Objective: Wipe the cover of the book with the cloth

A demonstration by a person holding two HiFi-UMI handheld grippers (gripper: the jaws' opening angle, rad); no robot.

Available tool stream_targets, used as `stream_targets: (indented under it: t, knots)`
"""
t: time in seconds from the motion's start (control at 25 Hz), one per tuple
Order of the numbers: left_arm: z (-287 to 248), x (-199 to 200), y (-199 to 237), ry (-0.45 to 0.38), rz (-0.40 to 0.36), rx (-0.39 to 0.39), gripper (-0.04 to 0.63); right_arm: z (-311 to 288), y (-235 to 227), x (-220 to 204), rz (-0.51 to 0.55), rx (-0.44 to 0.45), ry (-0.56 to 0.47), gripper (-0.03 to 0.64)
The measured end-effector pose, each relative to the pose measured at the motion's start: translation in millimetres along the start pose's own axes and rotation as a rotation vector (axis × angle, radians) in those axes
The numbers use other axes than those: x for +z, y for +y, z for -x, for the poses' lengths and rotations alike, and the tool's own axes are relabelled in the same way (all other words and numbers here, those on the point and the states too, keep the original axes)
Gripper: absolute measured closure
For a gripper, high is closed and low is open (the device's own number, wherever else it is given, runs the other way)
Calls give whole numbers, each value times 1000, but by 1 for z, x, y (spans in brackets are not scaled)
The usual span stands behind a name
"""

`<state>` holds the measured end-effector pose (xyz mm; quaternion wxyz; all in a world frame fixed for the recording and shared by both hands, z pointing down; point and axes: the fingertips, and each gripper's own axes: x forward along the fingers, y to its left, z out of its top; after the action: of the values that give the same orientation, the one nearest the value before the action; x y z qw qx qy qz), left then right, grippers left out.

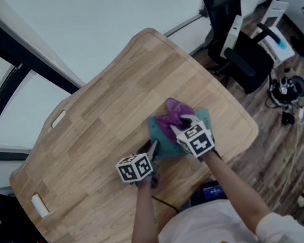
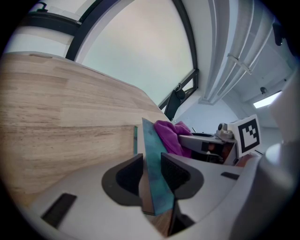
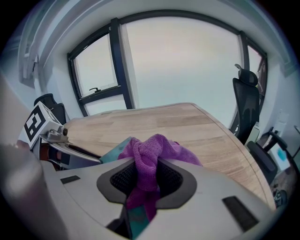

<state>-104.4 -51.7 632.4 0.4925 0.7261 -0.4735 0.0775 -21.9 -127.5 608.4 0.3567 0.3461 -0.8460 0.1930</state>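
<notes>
A teal book (image 1: 168, 138) lies flat on the wooden table (image 1: 103, 138) near its front edge. My left gripper (image 1: 153, 148) is shut on the book's near left edge; the left gripper view shows the thin cover (image 2: 154, 173) pinched between the two dark pads. A bunched purple cloth (image 1: 175, 114) rests on the book's cover. My right gripper (image 1: 188, 122) is shut on the cloth (image 3: 145, 164), which bulges out between its jaws, with the teal cover (image 3: 112, 152) just beneath it. The right gripper's arm (image 2: 211, 143) lies close beside the cloth (image 2: 171, 136).
A black office chair (image 1: 229, 30) stands past the table's far right corner, with cables and gear on the floor (image 1: 288, 92) to the right. Two small white tags (image 1: 39, 205) lie on the table's left part. A large window (image 3: 187, 61) runs behind the table.
</notes>
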Motion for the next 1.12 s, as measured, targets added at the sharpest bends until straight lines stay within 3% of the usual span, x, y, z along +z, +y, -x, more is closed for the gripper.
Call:
stream_targets:
  t: [0.32, 0.72, 1.12]
  knots:
    - [0, 0, -1, 1, 1, -2, 474, -5, 6, 5, 22, -1, 6, 518]
    - [0, 0, -1, 0, 2, -2, 474, -7, 24, 13, 4, 60, 12, 518]
    - [0, 0, 0, 0, 2, -2, 474, -13, 19, 14, 26, 46, -26, 518]
